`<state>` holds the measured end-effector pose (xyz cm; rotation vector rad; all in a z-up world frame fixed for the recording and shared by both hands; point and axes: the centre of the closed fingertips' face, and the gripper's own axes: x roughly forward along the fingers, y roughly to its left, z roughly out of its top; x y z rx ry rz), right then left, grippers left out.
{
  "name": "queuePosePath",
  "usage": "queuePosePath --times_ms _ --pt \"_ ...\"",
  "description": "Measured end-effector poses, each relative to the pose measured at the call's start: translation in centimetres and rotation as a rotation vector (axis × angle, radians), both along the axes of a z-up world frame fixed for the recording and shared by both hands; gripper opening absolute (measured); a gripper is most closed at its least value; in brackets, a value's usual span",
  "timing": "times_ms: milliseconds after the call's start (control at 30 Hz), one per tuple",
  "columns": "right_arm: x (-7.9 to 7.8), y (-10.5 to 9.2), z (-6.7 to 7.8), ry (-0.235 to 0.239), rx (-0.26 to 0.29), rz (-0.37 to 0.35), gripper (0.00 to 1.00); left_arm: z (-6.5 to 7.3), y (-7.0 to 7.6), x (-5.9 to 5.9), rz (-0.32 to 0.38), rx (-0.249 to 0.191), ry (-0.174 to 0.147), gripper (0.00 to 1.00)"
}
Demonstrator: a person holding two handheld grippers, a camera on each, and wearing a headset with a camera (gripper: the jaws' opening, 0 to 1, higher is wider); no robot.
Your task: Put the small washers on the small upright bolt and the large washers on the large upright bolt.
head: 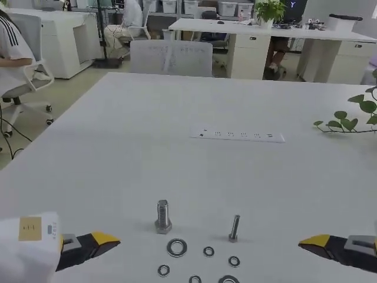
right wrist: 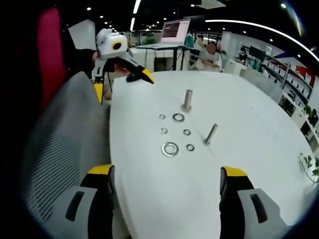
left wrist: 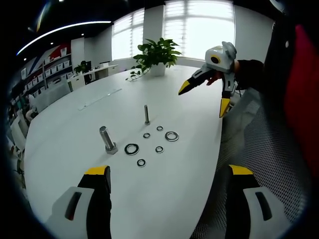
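Note:
On the white table (head: 118, 165) a large bolt (head: 163, 217) stands upright, and a thinner small bolt (head: 234, 228) stands to its right. In front of them lie loose washers: a large washer (head: 177, 247), another large one (head: 228, 280) at the frame's edge, and several small washers (head: 208, 252). My left gripper (head: 112, 241) hovers at the near left, open and holding nothing. At the near right my right gripper (head: 306, 242) is open too. The left gripper view shows the large bolt (left wrist: 106, 139), the small bolt (left wrist: 146, 114) and the washers (left wrist: 131, 149) beyond my open left gripper (left wrist: 168, 172).
A flush power strip (head: 237, 135) lies mid-table and a trailing plant (head: 353, 118) reaches in from the right. A grey chair (head: 171, 58) stands at the far edge. A mesh chair seat (right wrist: 65, 149) sits right by the table's near edge.

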<state>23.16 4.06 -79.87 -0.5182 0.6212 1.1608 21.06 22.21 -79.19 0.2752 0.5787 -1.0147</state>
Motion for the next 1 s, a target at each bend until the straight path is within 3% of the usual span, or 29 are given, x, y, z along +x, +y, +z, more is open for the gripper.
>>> queuePosePath --times_ms 400,1000 --pt "0.1 0.8 0.6 0.012 -0.075 0.057 0.81 -0.2 -0.1 -0.1 0.000 -0.009 -0.006 0.96" --pt "1.0 3.6 0.0 0.035 -0.192 0.203 0.72 -0.8 0.2 0.1 -0.002 0.004 -0.005 0.95"
